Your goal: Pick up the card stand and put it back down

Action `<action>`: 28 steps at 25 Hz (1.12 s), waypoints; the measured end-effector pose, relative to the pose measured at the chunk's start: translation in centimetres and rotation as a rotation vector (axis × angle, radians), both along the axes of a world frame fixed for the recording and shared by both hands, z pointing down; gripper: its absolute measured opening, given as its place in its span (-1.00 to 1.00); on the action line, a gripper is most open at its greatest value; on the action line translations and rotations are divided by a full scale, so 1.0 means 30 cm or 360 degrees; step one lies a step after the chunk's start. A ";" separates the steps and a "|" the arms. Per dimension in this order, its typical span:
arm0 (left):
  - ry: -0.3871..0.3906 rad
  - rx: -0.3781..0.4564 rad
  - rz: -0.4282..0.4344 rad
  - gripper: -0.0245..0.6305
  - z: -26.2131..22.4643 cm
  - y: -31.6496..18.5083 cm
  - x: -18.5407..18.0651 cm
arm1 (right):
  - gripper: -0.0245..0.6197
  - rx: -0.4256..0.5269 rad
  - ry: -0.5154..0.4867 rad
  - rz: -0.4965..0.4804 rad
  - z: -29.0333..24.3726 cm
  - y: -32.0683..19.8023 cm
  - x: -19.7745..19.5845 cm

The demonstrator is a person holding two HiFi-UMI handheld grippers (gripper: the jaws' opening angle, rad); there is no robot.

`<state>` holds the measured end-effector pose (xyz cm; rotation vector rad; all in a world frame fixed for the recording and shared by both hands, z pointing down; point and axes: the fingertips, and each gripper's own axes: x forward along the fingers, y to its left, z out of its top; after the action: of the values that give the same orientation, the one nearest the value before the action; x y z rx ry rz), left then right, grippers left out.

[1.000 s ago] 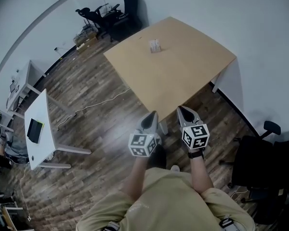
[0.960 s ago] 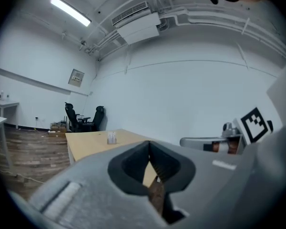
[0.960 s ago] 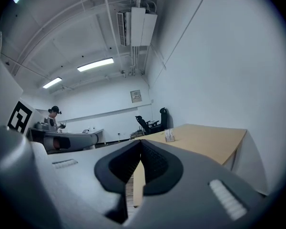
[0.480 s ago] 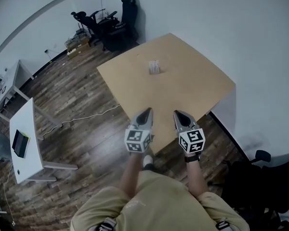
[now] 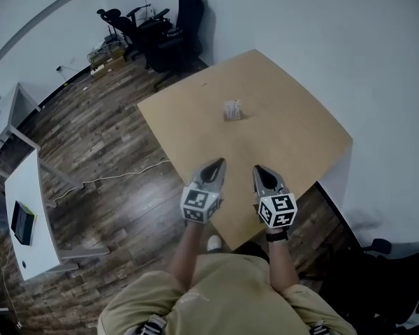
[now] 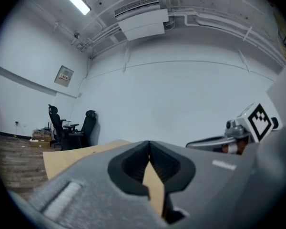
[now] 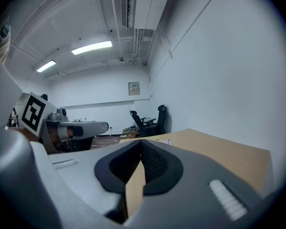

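From the head view, the card stand (image 5: 232,109) stands upright on the light wooden table (image 5: 286,145), toward its far side and a little left of its middle, with bare tabletop all round it. The left gripper (image 5: 217,165) and the right gripper (image 5: 259,169) are held side by side over the table's near edge, well apart from the stand, both pointing away from the person. Black office chairs (image 5: 157,26) are grouped against the far wall. A white desk (image 5: 28,187) stands on the wood floor at the left, and a pale cable (image 5: 119,177) trails between it and the table.

In the left gripper view, the two jaws are pressed together at their tips, with nothing between them. The tabletop shows beyond them and the right gripper sits at the right.

In the right gripper view, this claw's jaws also meet at the tips and hold nothing. The left gripper shows at the left, and the chairs stand by the far wall.
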<state>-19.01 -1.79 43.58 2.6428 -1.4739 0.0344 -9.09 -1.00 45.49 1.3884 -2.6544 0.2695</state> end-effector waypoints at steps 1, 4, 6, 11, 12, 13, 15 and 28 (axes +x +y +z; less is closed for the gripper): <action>-0.0003 -0.0019 0.0009 -0.92 0.023 -0.031 -0.018 | -0.91 0.0010 -0.0024 0.0038 0.008 -0.025 -0.006; -0.0021 -0.0094 0.0024 -0.92 0.123 -0.137 -0.058 | -0.91 -0.0021 -0.0037 0.0054 0.084 -0.118 -0.028; -0.0041 -0.0147 0.0023 -0.91 0.186 -0.198 -0.064 | -0.91 -0.0080 -0.0047 0.0018 0.135 -0.171 -0.030; -0.0084 -0.0226 0.0022 -0.77 0.311 -0.399 -0.078 | -0.91 -0.0173 -0.0075 -0.0070 0.224 -0.371 -0.019; -0.0087 -0.0260 0.0019 -0.75 0.354 -0.439 -0.085 | -0.91 -0.0198 -0.0080 -0.0070 0.257 -0.421 -0.014; -0.0091 -0.0293 0.0025 -0.73 0.394 -0.475 -0.090 | -0.91 -0.0221 -0.0094 -0.0074 0.288 -0.466 -0.010; -0.0133 -0.0350 0.0063 -0.68 0.461 -0.541 -0.092 | -0.91 -0.0254 -0.0126 -0.0108 0.333 -0.540 -0.007; -0.0412 -0.0497 0.0290 -0.20 0.702 -1.037 -0.122 | -0.91 -0.0399 -0.0141 -0.0252 0.511 -0.940 0.007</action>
<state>-22.69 -32.90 64.64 2.5714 -1.1669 0.5922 -8.87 -29.19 60.83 1.1094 -2.6679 0.6333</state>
